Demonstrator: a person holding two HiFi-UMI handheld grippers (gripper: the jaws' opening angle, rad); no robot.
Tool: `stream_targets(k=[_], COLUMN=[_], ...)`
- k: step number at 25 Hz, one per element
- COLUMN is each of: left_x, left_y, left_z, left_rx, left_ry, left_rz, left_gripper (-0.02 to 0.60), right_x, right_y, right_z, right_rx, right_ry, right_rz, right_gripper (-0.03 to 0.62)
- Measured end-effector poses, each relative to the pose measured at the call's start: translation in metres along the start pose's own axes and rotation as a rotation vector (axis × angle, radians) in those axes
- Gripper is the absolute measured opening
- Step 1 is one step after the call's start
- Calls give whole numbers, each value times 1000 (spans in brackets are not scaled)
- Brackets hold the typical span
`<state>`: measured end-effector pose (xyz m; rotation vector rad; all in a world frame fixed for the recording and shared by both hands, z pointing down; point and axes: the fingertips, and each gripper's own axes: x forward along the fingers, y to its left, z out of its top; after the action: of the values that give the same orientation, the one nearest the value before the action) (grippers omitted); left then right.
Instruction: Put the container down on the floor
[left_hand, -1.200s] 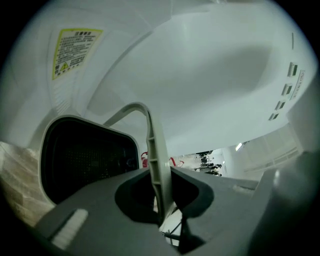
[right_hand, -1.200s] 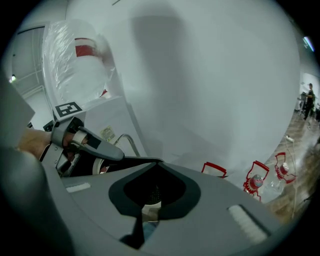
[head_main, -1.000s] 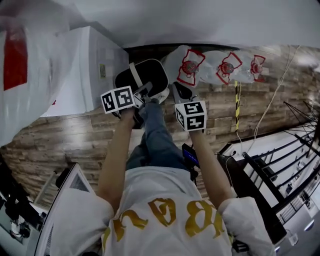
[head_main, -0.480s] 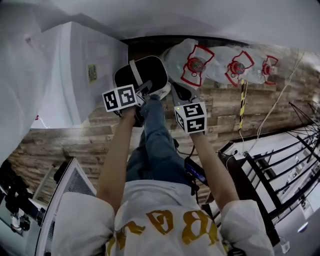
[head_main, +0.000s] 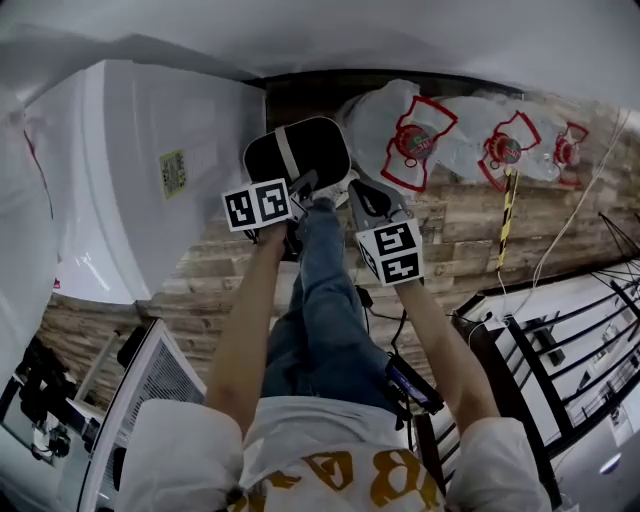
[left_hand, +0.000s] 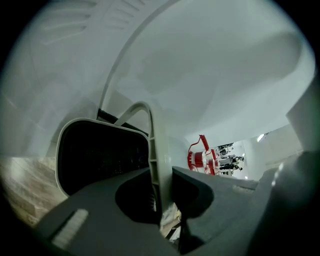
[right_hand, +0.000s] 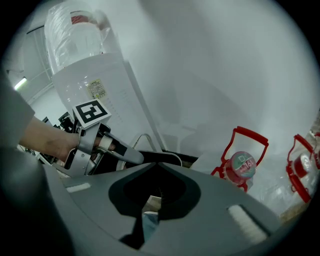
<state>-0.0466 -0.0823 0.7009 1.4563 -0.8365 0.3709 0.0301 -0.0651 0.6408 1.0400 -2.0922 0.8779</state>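
Note:
The container (head_main: 297, 152), a white-rimmed bin with a dark inside and a white bail handle, is in front of my legs, over the wood floor (head_main: 455, 230). My left gripper (head_main: 303, 185) is shut on that handle (left_hand: 154, 165), which runs up between its jaws in the left gripper view. The bin's dark mouth (left_hand: 100, 152) fills that view's left half. My right gripper (head_main: 356, 188) is at the bin's right rim (right_hand: 167, 156), with its jaw tips closed together there. In the right gripper view the left gripper (right_hand: 131, 156) shows with its marker cube.
Large clear water bottles with red handles (head_main: 415, 140) (right_hand: 243, 162) lie along the wall to the right. A white appliance (head_main: 150, 170) stands at the left. A striped yellow-black pole (head_main: 505, 215), cables and a black rack (head_main: 560, 350) are on the right.
Both grippers and the container have shifted slightly right in the head view, and the white appliance now fills more of the left. The holds have not changed.

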Motion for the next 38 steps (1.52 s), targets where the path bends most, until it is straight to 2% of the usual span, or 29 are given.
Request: stream_targets(k=[8,15,30,38], left_x=[38,67,102,111], left_y=[43,78,123,146], left_z=[1,12,23,13], left_rx=[32,30,52,84], left_ry=[-15,-8,-34,12], left_rz=[48,100,198,259], left_gripper=[41,41,43,43], right_x=[43,70,108,112], right_y=[-1,-10,-8,-5], right_z=[-27,-46,-46,-53], right_rx=[39,46,69,54], right_ry=[21,51,68,89], right_rz=[27,32,64,86], right_gripper=[29,29,29,29])
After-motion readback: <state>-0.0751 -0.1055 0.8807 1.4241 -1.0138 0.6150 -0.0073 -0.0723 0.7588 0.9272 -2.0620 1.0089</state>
